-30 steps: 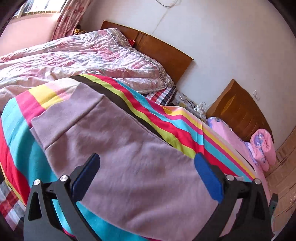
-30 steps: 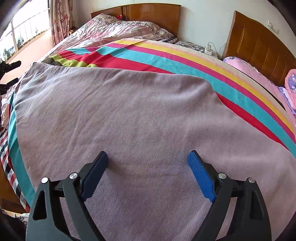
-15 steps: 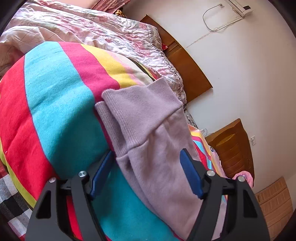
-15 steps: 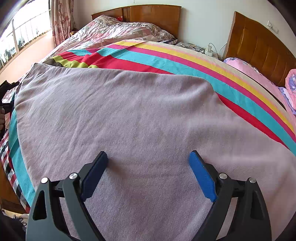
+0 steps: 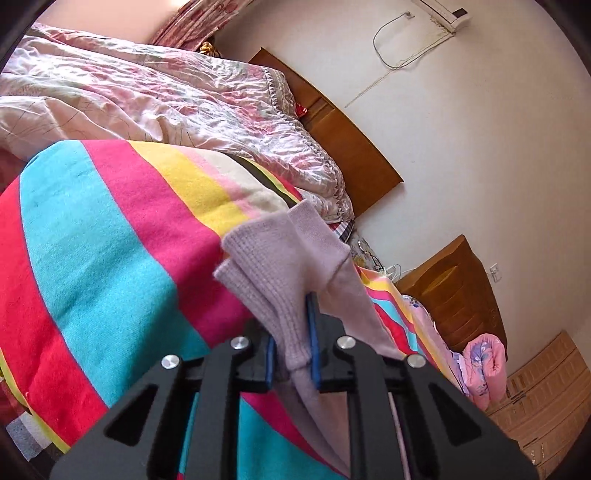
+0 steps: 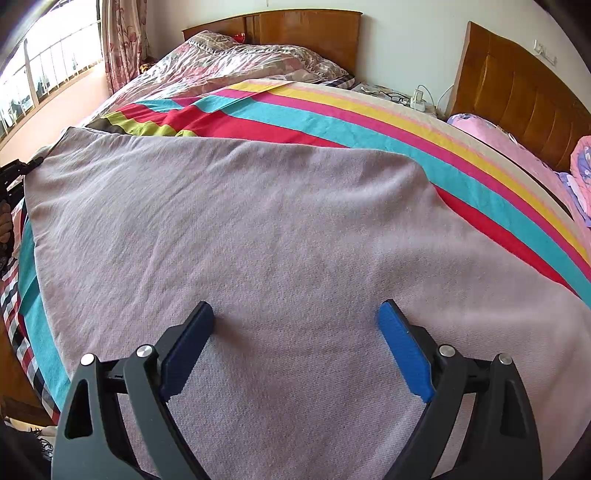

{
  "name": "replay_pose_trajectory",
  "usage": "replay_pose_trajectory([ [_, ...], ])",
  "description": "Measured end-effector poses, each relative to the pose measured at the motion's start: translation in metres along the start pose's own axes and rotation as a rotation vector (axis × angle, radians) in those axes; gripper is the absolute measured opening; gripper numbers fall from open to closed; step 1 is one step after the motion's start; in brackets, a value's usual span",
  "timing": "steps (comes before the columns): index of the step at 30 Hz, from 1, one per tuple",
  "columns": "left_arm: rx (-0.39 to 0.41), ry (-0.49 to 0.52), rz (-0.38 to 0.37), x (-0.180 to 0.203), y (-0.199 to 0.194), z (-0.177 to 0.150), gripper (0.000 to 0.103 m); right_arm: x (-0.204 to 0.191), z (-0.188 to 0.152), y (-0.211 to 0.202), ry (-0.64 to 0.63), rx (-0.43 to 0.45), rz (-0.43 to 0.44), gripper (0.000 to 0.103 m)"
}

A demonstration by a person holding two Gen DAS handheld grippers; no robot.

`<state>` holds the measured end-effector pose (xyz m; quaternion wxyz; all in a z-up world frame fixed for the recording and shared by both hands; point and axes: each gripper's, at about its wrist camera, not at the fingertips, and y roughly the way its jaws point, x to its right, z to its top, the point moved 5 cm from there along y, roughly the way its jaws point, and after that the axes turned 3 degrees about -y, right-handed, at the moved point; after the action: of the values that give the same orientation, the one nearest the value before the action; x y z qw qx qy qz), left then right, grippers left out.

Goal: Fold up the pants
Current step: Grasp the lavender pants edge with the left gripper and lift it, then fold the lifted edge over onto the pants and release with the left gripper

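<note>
My left gripper point(image 5: 291, 332) is closing on the pants point(image 5: 280, 258) cuff, right gripper point(image 6: 295, 325) spread wide above them; next I'd lift and fold.

Your bed point(image 6: 498, 85) carries a striped blanket point(image 6: 369, 122) spread across it, banded in teal, red, pink and yellow; the mauve pants point(image 6: 258, 229) lie flat on that blanket, their ribbed cuff point(image 5: 280, 254) lifted off it at one corner; a crumpled floral quilt point(image 5: 147, 96) lies heaped just beyond the blanket, toward the wooden headboard point(image 6: 306, 29).
</note>
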<state>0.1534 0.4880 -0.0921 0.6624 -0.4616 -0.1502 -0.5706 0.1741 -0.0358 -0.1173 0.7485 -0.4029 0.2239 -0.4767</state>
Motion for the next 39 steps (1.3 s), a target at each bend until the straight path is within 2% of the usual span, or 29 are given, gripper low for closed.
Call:
replay_pose_trajectory([
  [2, -0.023, -0.043, 0.021, -0.013, 0.01, 0.0, 0.014, 0.0, 0.0, 0.0, 0.0, 0.0, 0.0, 0.088],
  [6, -0.03, -0.003, 0.058, -0.006, 0.008, -0.001, 0.015, -0.009, 0.005, -0.008, -0.024, -0.007, -0.041, 0.088],
  [10, -0.005, 0.106, 0.137, 0.022, 0.001, 0.004, 0.016, -0.06, 0.026, -0.026, -0.101, 0.068, 0.11, 0.088],
  [12, 0.043, 0.177, 0.136, 0.054, -0.012, 0.007, 0.015, -0.094, 0.026, -0.019, -0.208, 0.054, 0.148, 0.088],
  [14, 0.087, 0.29, 0.141, 0.098, -0.024, 0.005, 0.015, -0.118, 0.016, 0.003, -0.295, -0.027, 0.125, 0.087],
  [15, 0.106, 0.352, 0.141, 0.123, -0.03, 0.002, 0.015, -0.119, 0.014, 0.004, -0.267, 0.005, 0.131, 0.089],
  [16, 0.121, 0.418, 0.128, 0.15, -0.034, -0.004, 0.015, -0.115, 0.014, 0.007, -0.225, -0.003, 0.159, 0.09],
  [18, 0.141, 0.568, 0.089, 0.21, -0.041, -0.027, 0.015, -0.105, 0.016, -0.003, -0.191, 0.019, 0.157, 0.084],
  [21, 0.109, 0.806, -0.022, 0.3, -0.038, -0.094, 0.015, -0.067, 0.024, -0.046, -0.061, 0.164, 0.145, 0.084],
  [24, 0.01, 1.056, -0.139, 0.362, -0.023, -0.202, 0.016, 0.007, 0.023, -0.104, 0.149, 0.341, 0.043, 0.084],
  [25, -0.034, 1.134, -0.17, 0.372, -0.016, -0.243, 0.019, 0.034, 0.017, -0.123, 0.222, 0.384, 0.0, 0.085],
  [27, -0.184, 1.275, -0.248, 0.375, 0.002, -0.326, 0.028, 0.085, 0.001, -0.155, 0.359, 0.443, -0.089, 0.086],
  [28, -0.261, 1.337, -0.271, 0.37, 0.01, -0.363, 0.04, 0.105, -0.007, -0.168, 0.406, 0.455, -0.109, 0.086],
  [29, -0.32, 1.391, -0.287, 0.362, 0.016, -0.393, 0.046, 0.118, -0.016, -0.178, 0.437, 0.457, -0.124, 0.086],
  [31, -0.374, 1.463, -0.307, 0.346, 0.018, -0.426, 0.049, 0.133, -0.034, -0.189, 0.463, 0.449, -0.153, 0.086],
  [33, -0.356, 1.422, -0.319, 0.34, 0.011, -0.418, 0.058, 0.131, -0.047, -0.186, 0.45, 0.409, -0.142, 0.086],
  [35, -0.308, 1.289, -0.335, 0.337, -0.003, -0.382, 0.08, 0.119, -0.058, -0.172, 0.428, 0.363, -0.097, 0.086],
  [36, -0.266, 1.21, -0.336, 0.331, -0.012, -0.355, 0.086, 0.109, -0.062, -0.162, 0.417, 0.337, -0.057, 0.086],
  [37, -0.216, 1.136, -0.319, 0.326, -0.022, -0.332, 0.096, 0.098, -0.064, -0.151, 0.408, 0.311, -0.006, 0.086],
  [38, -0.167, 1.065, -0.281, 0.316, -0.026, -0.305, 0.102, 0.084, -0.066, -0.137, 0.402, 0.286, 0.054, 0.086],
  [39, -0.135, 1.005, -0.223, 0.303, -0.026, -0.279, 0.102, 0.069, -0.067, -0.123, 0.393, 0.256, 0.12, 0.083],
])
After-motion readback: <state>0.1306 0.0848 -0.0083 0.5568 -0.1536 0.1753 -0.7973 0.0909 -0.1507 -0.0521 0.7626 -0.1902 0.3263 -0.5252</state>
